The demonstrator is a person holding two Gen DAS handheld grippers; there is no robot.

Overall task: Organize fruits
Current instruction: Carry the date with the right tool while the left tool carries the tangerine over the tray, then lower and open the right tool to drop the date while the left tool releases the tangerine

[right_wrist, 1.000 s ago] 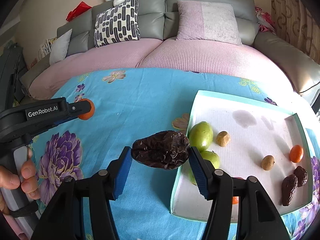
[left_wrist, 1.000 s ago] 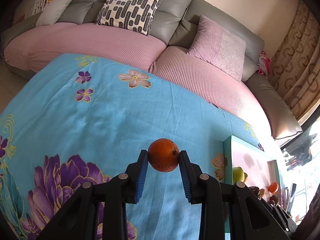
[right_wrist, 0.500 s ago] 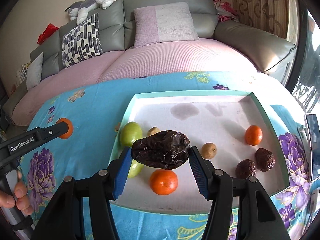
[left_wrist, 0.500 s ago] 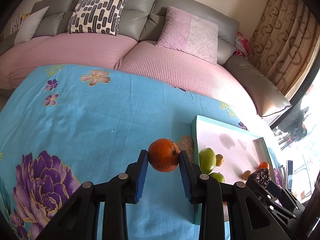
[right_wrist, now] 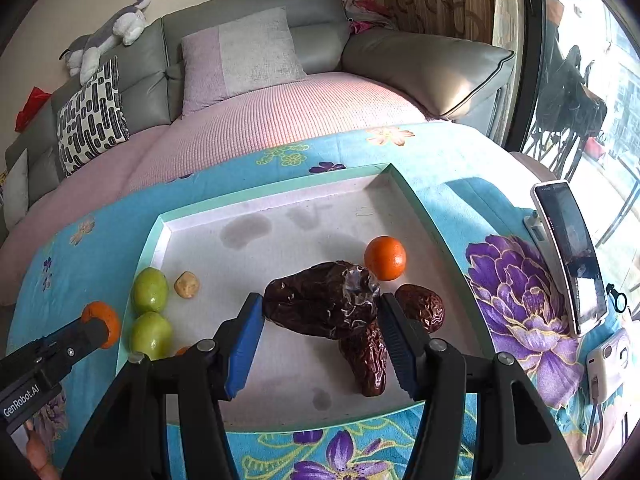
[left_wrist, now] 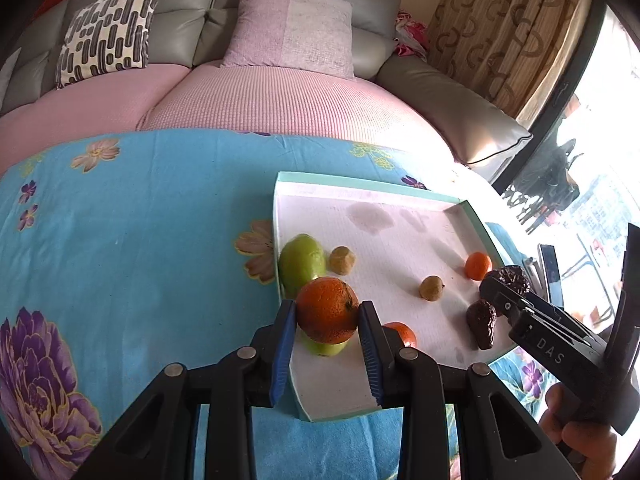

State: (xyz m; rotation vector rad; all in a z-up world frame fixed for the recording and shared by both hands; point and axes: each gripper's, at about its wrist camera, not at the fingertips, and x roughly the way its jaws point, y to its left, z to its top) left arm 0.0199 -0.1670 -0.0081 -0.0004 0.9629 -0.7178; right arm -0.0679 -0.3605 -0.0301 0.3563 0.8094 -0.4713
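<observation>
Right wrist view shows the right gripper (right_wrist: pixel 320 316) clamped on a dried date (right_wrist: pixel 320 304), held above 2 dates (right_wrist: pixel 420 306) already in the tray (right_wrist: pixel 280 192), presumably to group like with like. The left gripper (left_wrist: pixel 326 330) pinches an orange (left_wrist: pixel 326 308) over the tray's near-left corner, above the green fruits (left_wrist: pixel 302 260).

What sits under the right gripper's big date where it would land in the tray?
Two smaller dates lie right beneath the large date held by the right gripper: one beside it, another below. Bare tray floor lies farther back.
</observation>
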